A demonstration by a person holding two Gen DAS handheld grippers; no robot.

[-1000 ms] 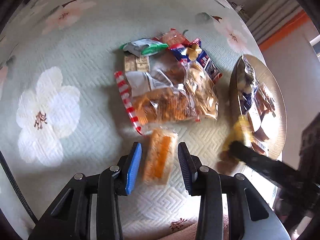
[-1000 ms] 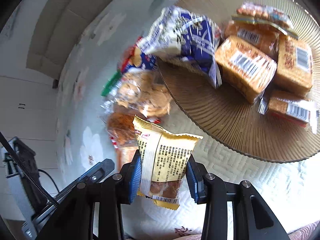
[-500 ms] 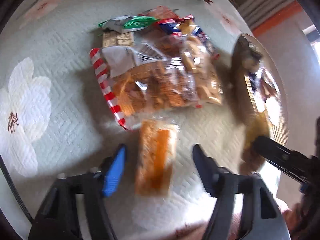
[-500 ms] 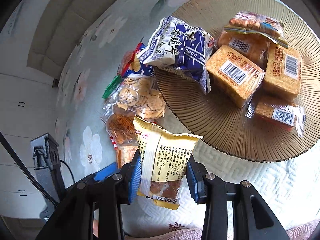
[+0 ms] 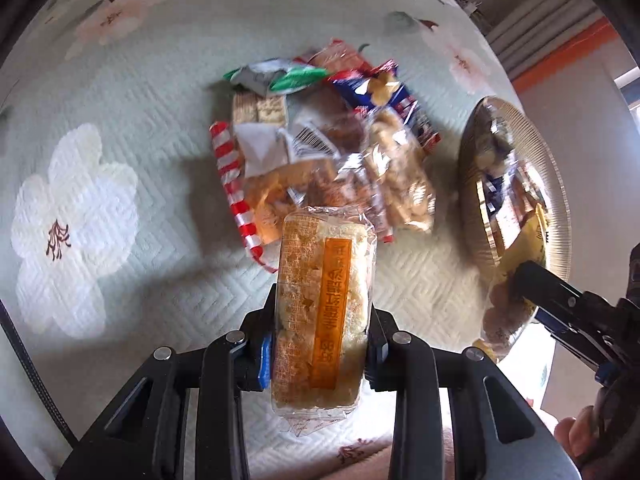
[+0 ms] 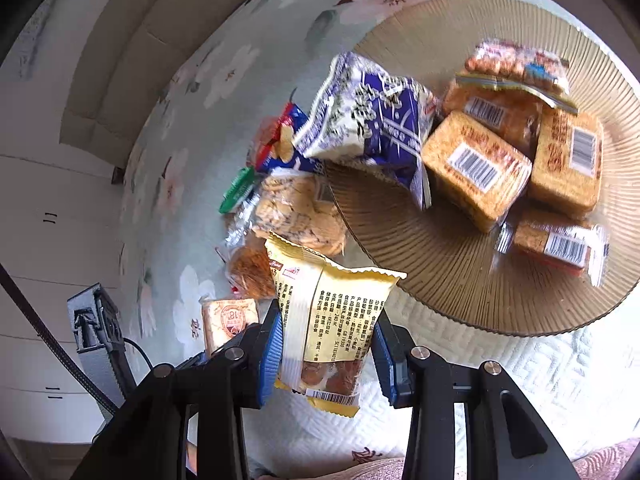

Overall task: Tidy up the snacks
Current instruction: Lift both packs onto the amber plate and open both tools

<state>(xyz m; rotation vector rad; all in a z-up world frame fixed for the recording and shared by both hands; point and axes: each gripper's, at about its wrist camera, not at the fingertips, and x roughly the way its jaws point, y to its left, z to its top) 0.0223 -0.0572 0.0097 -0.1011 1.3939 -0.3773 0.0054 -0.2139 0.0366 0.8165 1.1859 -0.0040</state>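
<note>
While both jaws pinch packets | left gripper [image 5: 322,350] clamps orange-label cracker pack [image 5: 325,312] near snack pile [image 5: 320,148] | right gripper [image 6: 326,350] clamps yellow packet [image 6: 326,320] beside ribbed plate [image 6: 432,264]

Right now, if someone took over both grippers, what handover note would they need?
Left gripper: shut on the orange-label rice cracker pack, lifted near the loose snack pile.
Right gripper: shut on the yellow snack packet, just short of the ribbed plate.
Done: six packs on the plate, including the blue-and-white bag.
Left: plate both held packs, then clear the pile.
</note>
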